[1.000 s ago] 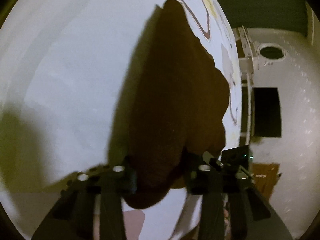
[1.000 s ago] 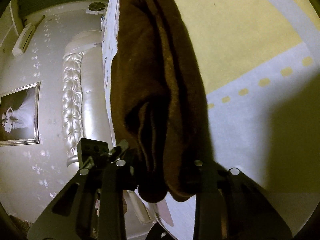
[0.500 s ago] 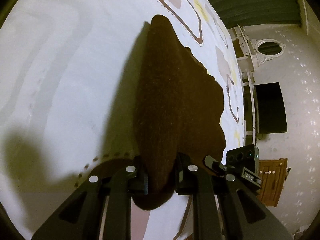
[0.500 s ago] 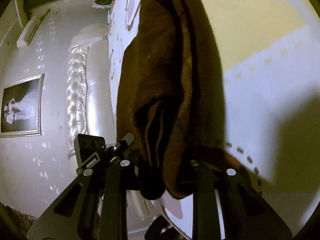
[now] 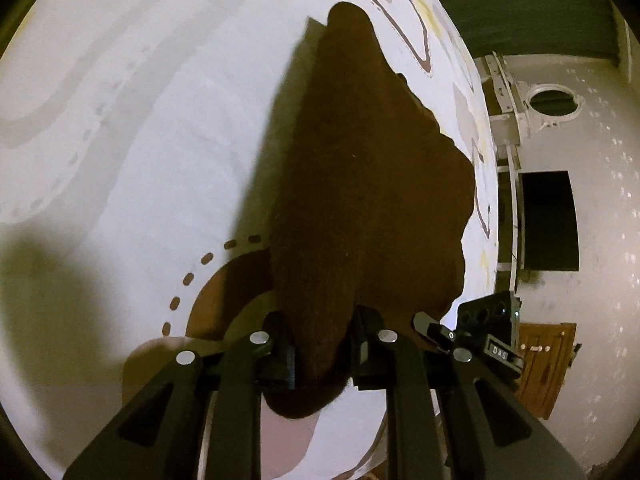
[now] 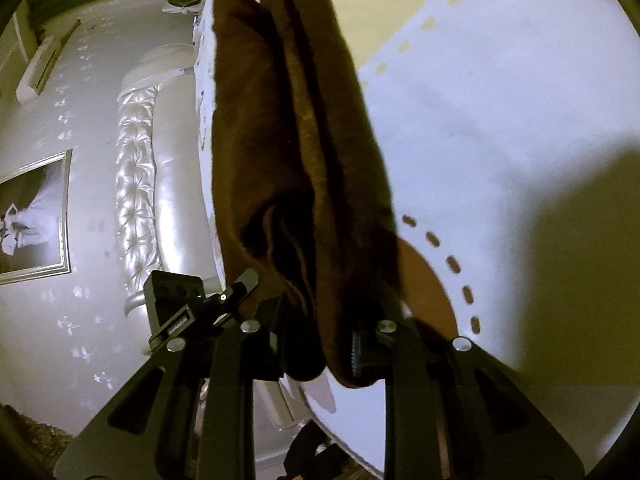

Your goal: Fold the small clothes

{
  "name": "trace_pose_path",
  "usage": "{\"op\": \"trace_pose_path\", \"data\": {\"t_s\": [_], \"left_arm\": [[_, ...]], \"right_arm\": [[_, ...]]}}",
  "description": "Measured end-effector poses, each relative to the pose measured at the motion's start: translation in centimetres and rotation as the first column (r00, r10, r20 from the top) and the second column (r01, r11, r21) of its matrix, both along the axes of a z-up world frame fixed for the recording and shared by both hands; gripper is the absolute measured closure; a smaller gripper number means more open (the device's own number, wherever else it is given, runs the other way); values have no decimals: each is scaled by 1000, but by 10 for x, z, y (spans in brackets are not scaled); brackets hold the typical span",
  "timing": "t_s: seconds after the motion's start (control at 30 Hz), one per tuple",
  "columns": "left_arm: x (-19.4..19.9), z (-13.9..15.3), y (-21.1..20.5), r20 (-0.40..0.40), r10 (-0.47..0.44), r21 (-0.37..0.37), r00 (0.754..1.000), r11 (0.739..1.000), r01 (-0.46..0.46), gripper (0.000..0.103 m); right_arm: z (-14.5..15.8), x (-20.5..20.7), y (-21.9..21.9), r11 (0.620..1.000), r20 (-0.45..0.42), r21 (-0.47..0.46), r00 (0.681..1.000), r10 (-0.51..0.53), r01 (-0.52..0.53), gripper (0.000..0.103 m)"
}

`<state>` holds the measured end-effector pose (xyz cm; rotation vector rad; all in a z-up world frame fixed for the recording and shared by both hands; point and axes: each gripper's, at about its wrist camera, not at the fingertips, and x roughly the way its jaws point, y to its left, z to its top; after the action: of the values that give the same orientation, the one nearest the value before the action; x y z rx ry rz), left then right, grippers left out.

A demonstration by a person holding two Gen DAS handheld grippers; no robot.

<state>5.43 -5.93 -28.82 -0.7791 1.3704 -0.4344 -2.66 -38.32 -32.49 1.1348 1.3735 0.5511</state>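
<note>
A dark brown fuzzy garment (image 5: 368, 184) hangs in long folds over the bed sheet (image 5: 152, 128). My left gripper (image 5: 322, 350) pinches its near corner; the jaws are easing open slightly, with cloth still pressed between the pads. The same garment (image 6: 288, 152) shows in the right wrist view as several stacked layers. There my right gripper (image 6: 332, 344) is shut on its other near corner. Each gripper's black body shows in the other's view: the right one (image 5: 488, 328) and the left one (image 6: 180, 300), close beside each other.
The sheet is white with a brown arc and dashed line (image 6: 452, 264) and a yellow patch. A tufted headboard (image 6: 136, 184) and a framed picture (image 6: 32, 216) lie left. A dark screen (image 5: 550, 220), a round mirror (image 5: 554, 100) and a wooden door (image 5: 544, 364) stand right.
Both grippers carried the garment a little across the bed, so the brown arc and dashes now lie under it. Both pairs of fingers stand closer together on the cloth than a second ago.
</note>
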Motion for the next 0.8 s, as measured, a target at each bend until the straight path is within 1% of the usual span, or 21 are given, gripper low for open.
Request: {"op": "trace_pose_path", "data": {"t_s": [0.1,0.17,0.2,0.27,0.3,0.33,0.37,0.43,0.5,0.53,0.63,0.7,0.77,0.8], "left_arm": [[-1,-2,7,-8,13,-41,1000,999,-13,74],[-6,1,14,-6,19,-51,1000,999,-19,68],[-9,4,18,-2,21,-56,1000,998,-21,67],[-13,9,27,10,27,-63,1000,998,-27,65],[-14,14,33,20,37,-65,999,997,-36,65],[-13,18,39,29,50,-65,998,997,-48,61],[-10,19,42,33,59,-64,998,996,-57,57],[2,20,49,47,74,-57,996,996,-72,56],[22,18,51,54,86,-40,995,996,-84,56],[32,17,51,64,87,-45,994,995,-84,56],[64,13,41,89,63,-29,994,998,-61,56],[84,7,33,84,45,-33,995,999,-43,55],[98,4,31,91,27,-19,995,999,-26,50],[108,2,27,94,19,-14,995,1000,-18,49]], "right_arm": [[-1,0,-2,1000,-5,0,1000,1,-1,80],[2,-1,-6,1000,-10,13,1000,7,-7,68],[5,-1,-8,1000,-6,11,1000,12,-12,63],[14,-1,-14,1000,12,4,1000,12,-12,43],[21,-1,-19,1000,26,-2,1000,3,-3,40],[28,1,-25,1000,43,-1,999,-11,11,38],[34,3,-32,1000,59,4,998,-28,28,34],[41,11,-42,998,85,-7,995,-59,60,31],[42,27,-51,995,103,-21,990,-91,94,31],[41,33,-53,994,106,-26,989,-100,103,31],[37,62,-49,992,141,-64,985,-96,106,30],[30,82,-45,991,150,-83,985,-90,103,30],[24,98,-44,990,156,-82,983,-98,112,30],[23,104,-44,990,163,-78,981,-102,116,30]]}}
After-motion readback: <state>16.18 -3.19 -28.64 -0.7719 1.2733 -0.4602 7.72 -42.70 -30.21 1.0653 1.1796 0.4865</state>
